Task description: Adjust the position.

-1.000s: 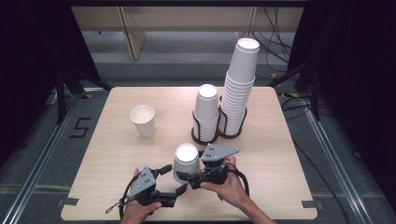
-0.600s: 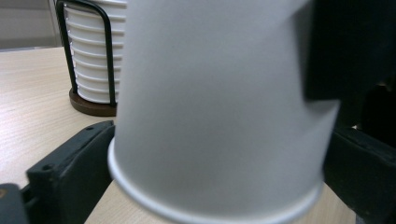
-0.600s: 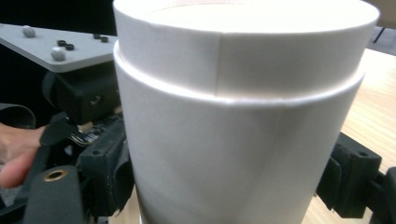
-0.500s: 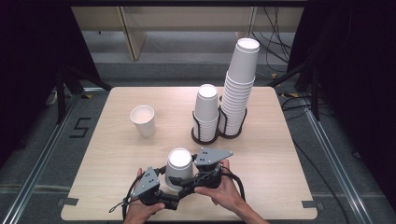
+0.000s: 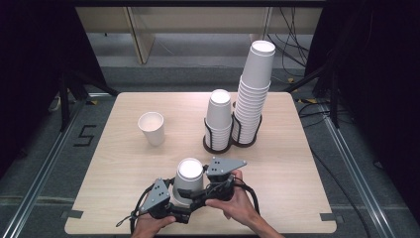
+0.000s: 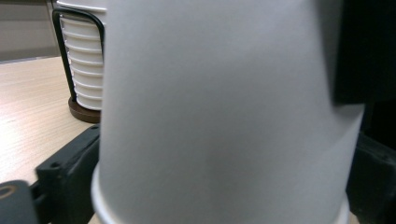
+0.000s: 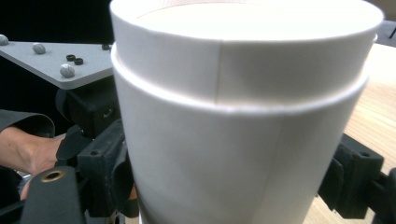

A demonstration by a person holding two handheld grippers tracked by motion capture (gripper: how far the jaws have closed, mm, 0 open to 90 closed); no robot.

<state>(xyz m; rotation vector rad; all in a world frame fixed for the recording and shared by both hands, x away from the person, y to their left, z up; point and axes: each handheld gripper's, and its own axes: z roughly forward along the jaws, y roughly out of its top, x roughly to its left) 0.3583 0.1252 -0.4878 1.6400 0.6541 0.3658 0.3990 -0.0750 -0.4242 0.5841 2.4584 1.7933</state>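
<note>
Between your two grippers, low in the centre of the high view, two nested upside-down paper cups (image 5: 189, 179) stand on the table (image 5: 297, 163). Your right gripper (image 5: 200, 191) has its jaws on either side of the lower cup, and in the right gripper view both black fingers (image 7: 100, 161) lie against its wall, so it looks clamped on that cup. Your left gripper (image 5: 174, 202) has just been closing after opening wide; in the left gripper view its fingers (image 6: 70, 163) flank the cup near the rim, but you cannot tell whether they press on it.

Judging from this, you are midway through pulling one cup out of the other: the inner cup already rides high, with a step showing between the two, but they are not yet apart. Toward the upper left, one cup (image 5: 151, 128) already stands upright alone. At upper centre, the holder (image 5: 218, 145) keeps a short stack (image 5: 219, 111) and a tall stack (image 5: 255, 89), so plenty seems left.
</note>
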